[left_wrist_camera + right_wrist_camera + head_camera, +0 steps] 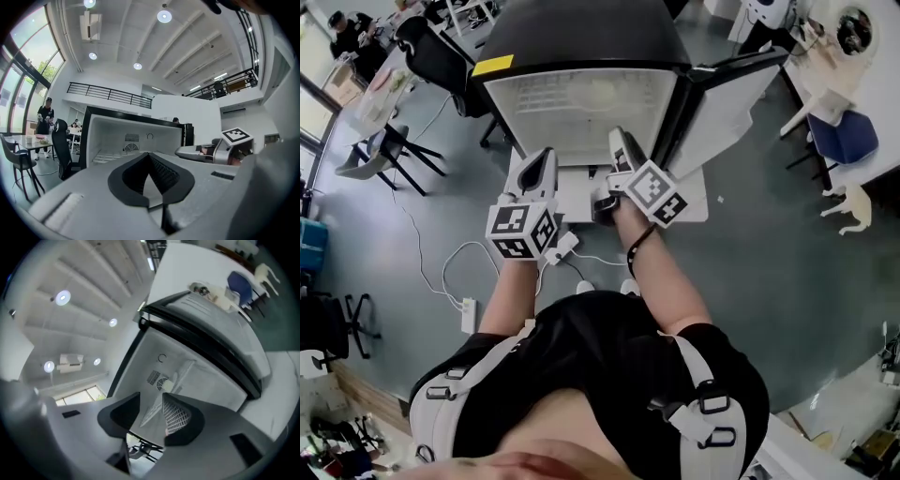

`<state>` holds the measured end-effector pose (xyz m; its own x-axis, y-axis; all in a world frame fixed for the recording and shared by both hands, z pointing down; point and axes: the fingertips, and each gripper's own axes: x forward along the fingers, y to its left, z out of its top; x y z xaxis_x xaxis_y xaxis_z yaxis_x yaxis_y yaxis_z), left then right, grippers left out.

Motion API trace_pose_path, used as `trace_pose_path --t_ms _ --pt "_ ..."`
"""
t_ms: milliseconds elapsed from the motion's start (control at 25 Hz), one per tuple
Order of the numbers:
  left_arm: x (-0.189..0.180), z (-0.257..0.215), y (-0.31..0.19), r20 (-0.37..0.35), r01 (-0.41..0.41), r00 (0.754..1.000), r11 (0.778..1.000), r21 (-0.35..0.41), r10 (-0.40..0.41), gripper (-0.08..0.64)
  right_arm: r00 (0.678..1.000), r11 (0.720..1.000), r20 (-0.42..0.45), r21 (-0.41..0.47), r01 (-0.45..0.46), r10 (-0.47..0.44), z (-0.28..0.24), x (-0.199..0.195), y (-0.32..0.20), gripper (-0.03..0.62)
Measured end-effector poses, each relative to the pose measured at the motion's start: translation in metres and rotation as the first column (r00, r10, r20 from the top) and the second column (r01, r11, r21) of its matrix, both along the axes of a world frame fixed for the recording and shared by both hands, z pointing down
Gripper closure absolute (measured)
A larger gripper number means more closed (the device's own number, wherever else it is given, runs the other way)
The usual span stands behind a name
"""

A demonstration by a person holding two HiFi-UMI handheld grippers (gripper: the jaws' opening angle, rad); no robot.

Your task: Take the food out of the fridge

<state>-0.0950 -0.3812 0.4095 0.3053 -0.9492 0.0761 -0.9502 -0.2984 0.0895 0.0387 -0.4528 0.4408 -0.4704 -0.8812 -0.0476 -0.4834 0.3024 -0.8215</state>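
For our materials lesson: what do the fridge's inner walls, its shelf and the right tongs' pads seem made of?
Inner walls: likely moulded plastic, matte white, with rounded corners. Shelf: thin white grid, probably coated wire, possibly plastic. Pads of the right tongs: matte, finely ribbed, perhaps rubber or textured plastic.

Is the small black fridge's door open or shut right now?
Open. The black-framed door stands swung out to the right, and the small black fridge shows its white inside and wire shelf.
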Motion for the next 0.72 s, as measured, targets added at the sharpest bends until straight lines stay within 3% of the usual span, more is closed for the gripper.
trace_pose_path --t_ms 120,240,720 --pt "-0.002 0.004 -0.001 0.0 0.024 1.0 1.0 -0.012 -0.024 0.563 0.991 0.991 0.136 -0.129 0.02 -0.003 0.025 -0.004 -0.023 0.463" --pt "-0.004 0.004 0.001 0.015 0.048 0.999 0.999 -0.014 -0.047 0.563 0.984 0.978 0.179 -0.205 0.032 0.005 0.045 -0.012 -0.041 0.465" --pt "-0.035 0.002 0.013 0.028 0.152 0.988 0.988 -0.014 -0.151 0.563 0.927 0.935 0.373 -0.342 0.094 0.043 0.07 -0.039 -0.113 0.465"
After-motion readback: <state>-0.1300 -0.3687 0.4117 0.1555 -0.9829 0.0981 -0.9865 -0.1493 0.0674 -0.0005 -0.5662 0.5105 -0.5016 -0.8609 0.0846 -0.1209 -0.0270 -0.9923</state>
